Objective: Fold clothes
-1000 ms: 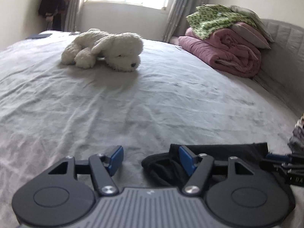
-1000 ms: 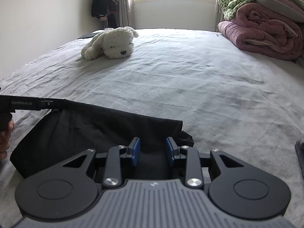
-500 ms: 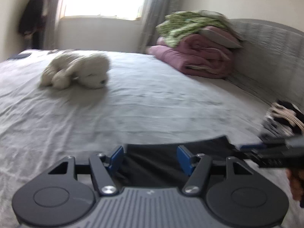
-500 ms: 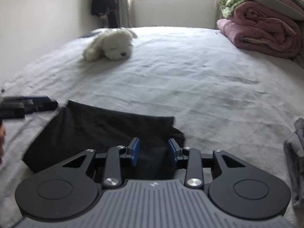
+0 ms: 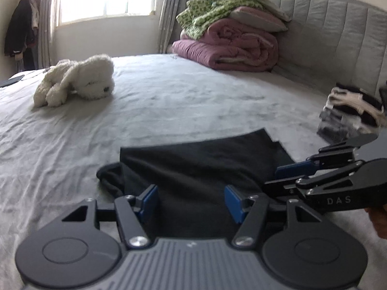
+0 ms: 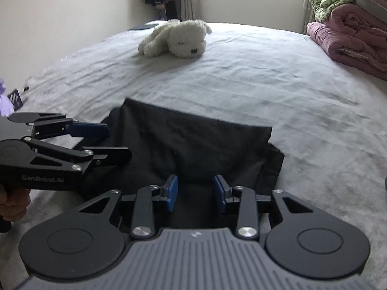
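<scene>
On the left of the grey bed (image 5: 183, 101) lies a white plush dog (image 5: 77, 79), well apart from everything else. In the middle, near the front edge, a black garment (image 5: 200, 159) lies spread flat, folded over itself. The left hand-held gripper (image 5: 191, 199) hovers over its near edge, blue pads wide apart and empty. In the right wrist view its side reads "GenRobot.AI", blurred. The right hand-held gripper (image 6: 195, 189) sits over the garment too, its pads narrowly parted, gripping nothing; its side shows "DAS". To the right sit a small clothes pile (image 5: 350, 111) and stacked quilts (image 5: 229, 43) by the headboard (image 5: 338, 36).
</scene>
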The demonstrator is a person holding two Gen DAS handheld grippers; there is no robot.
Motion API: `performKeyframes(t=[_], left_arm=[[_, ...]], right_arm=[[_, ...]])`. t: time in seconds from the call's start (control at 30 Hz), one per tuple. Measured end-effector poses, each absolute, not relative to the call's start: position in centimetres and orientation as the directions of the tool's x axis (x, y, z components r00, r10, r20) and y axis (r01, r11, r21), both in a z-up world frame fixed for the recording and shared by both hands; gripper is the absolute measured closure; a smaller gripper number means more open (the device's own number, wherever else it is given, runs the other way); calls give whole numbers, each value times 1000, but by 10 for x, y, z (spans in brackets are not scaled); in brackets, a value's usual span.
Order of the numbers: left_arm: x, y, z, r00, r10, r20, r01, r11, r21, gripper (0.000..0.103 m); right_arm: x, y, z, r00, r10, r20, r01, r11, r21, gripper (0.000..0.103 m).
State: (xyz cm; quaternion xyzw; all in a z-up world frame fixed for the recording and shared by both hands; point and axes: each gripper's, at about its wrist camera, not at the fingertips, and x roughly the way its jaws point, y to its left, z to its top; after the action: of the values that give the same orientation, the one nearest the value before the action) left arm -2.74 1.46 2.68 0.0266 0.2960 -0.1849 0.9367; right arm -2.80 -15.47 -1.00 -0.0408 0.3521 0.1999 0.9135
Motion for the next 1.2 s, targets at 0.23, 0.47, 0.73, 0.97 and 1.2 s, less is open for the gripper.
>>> performKeyframes(t=[0.23, 0.47, 0.73, 0.97, 1.2], left_arm=[[-27, 16, 23, 762, -300, -574, 351, 936, -23, 41], [-28, 27, 22, 763, -296, -575, 341, 940, -32, 41], [-25, 32, 19, 771, -279, -572, 321, 947, -29, 40], [-20, 40, 19, 767, -257, -588, 281, 958, -52, 39], [-24, 47, 22, 783, -201, -588, 241, 970, -10, 36]], right_arm=[[-30, -154, -15, 673, 324, -665, -398, 916, 43, 67], [-29, -162, -14, 672, 315, -670, -396, 918, 35, 68], [-32, -166, -16, 674, 304, -674, -392, 920, 22, 68], [-33, -172, -15, 675, 294, -676, -383, 923, 19, 69], [-33, -175, -14, 676, 293, -676, -377, 926, 25, 69]])
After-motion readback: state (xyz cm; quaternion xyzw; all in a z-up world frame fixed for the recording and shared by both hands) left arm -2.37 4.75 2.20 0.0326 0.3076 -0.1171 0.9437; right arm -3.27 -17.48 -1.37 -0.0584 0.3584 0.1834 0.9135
